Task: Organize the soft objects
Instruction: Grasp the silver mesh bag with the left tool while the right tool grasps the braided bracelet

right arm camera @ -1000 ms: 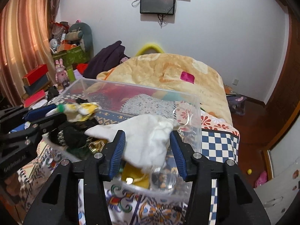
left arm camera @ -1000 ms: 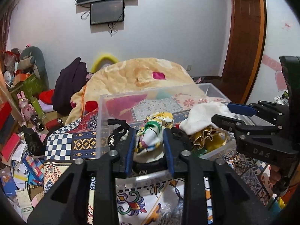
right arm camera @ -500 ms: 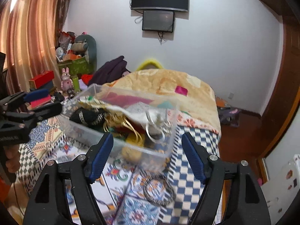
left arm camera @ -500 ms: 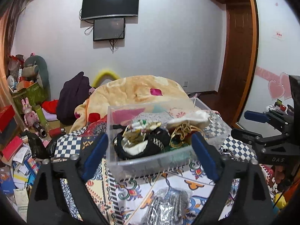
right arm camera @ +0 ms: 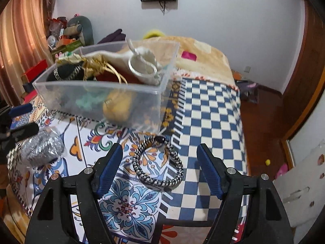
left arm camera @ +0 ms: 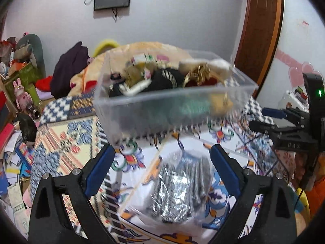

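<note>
The right claw (left arm camera: 264,119) body carries embossed letters, seemingly "DAS".

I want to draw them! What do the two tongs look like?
Both tongs, left and right, are black plastic with triangle cut-outs, silver screws, and blue ribbed pads on the fingers. Seen from the left camera, the right one's side has raised letters, too blurry to read, and a black box with a green light.

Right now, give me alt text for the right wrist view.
Open right gripper hovers over a braided black-and-white loop lying on a patterned cloth. Behind sits a clear plastic bin filled with soft items.
</note>
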`<state>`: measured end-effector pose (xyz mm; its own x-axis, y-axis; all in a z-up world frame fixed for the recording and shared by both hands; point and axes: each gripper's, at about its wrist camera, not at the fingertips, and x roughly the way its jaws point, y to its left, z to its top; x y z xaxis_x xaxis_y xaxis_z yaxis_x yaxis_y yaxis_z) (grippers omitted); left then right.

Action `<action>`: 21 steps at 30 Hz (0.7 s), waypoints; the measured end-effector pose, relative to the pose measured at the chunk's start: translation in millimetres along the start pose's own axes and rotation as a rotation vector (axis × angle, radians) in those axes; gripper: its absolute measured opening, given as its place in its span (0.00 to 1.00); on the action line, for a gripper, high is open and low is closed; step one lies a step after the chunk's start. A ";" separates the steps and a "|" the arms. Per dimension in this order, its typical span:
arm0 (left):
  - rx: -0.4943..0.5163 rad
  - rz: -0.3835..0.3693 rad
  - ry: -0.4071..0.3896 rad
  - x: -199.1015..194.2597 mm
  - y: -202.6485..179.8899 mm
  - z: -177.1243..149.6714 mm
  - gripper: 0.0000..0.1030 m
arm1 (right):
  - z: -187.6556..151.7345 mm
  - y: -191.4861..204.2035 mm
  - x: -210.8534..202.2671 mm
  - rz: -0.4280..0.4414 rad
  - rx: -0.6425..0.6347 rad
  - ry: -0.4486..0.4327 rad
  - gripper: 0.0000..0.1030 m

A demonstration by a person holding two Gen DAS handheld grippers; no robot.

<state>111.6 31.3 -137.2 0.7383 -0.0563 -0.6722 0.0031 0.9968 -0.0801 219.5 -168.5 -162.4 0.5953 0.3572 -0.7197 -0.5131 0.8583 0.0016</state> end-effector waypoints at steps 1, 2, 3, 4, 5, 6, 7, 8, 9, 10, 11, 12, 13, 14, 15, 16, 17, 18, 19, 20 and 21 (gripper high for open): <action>0.004 -0.001 0.008 1.1 -1.9 -3.7 0.94 | -0.7 -2.0 3.0 0.005 0.006 0.012 0.70; 0.007 -0.004 0.015 2.5 -3.3 -6.2 0.94 | -2.7 -3.2 5.7 0.011 0.011 0.025 0.70; 0.009 -0.008 0.022 3.6 -5.5 -8.4 0.94 | -4.1 -3.1 8.1 0.016 0.015 0.036 0.70; 0.014 -0.009 0.028 5.2 -8.2 -11.0 0.94 | -4.9 -2.6 9.6 0.015 0.017 0.042 0.69; 0.018 -0.010 0.031 6.2 -9.3 -12.1 0.94 | -5.6 -2.5 12.0 0.011 0.016 0.047 0.65; 0.023 -0.013 0.035 6.9 -10.9 -13.4 0.94 | -6.9 -1.8 10.6 0.001 0.009 0.041 0.62; 0.028 -0.020 0.041 8.8 -11.4 -15.2 0.94 | -7.0 -0.8 8.5 -0.007 0.003 0.039 0.59; 0.029 -0.022 0.044 9.5 -12.4 -15.9 0.94 | -9.0 -0.9 6.3 -0.013 -0.002 0.036 0.52; 0.027 -0.025 0.047 10.1 -13.0 -17.1 0.94 | -10.3 -0.5 4.7 -0.019 -0.006 0.033 0.46; 0.025 -0.027 0.052 13.0 -12.5 -16.2 0.94 | -11.7 -0.3 3.0 -0.022 -0.007 0.029 0.43; 0.022 -0.028 0.057 13.9 -12.6 -17.4 0.94 | -12.5 -1.2 1.3 -0.022 -0.005 0.026 0.38; 0.019 -0.027 0.061 14.9 -12.6 -18.3 0.94 | -15.0 -1.2 -0.5 -0.025 -0.005 0.020 0.33; 0.016 -0.030 0.066 15.4 -12.3 -19.6 0.93 | -16.8 -0.8 -1.9 -0.031 -0.008 0.015 0.30; 0.012 -0.033 0.068 15.5 -12.0 -20.2 0.93 | -18.3 -0.7 -3.2 -0.035 -0.011 0.012 0.26; 0.008 -0.032 0.062 13.9 -12.8 -23.7 0.89 | -20.4 -0.4 -4.7 -0.035 -0.014 0.008 0.22; 0.009 -0.031 0.061 12.9 -9.6 -24.9 0.87 | -21.4 0.7 -6.0 -0.033 -0.015 0.007 0.20; 0.012 -0.030 0.063 12.2 -9.2 -26.4 0.80 | -23.3 1.3 -7.6 -0.033 -0.018 0.006 0.17; 0.014 -0.032 0.065 11.5 -9.4 -26.9 0.76 | -24.7 1.9 -8.9 -0.033 -0.022 0.005 0.15; 0.020 -0.025 0.058 10.3 -10.4 -27.8 0.74 | -25.8 2.4 -9.9 -0.031 -0.026 0.004 0.15; 0.023 -0.027 0.057 8.6 -10.5 -28.4 0.68 | -26.6 2.7 -10.6 -0.029 -0.030 0.003 0.14; 0.026 -0.029 0.055 8.1 -10.8 -29.6 0.62 | -28.1 3.8 -11.8 -0.031 -0.035 0.001 0.14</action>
<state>97.6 18.4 -163.6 0.6991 -0.0878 -0.7096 0.0423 0.9958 -0.0816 193.2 -179.8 -173.4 0.6107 0.3307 -0.7195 -0.5158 0.8556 -0.0446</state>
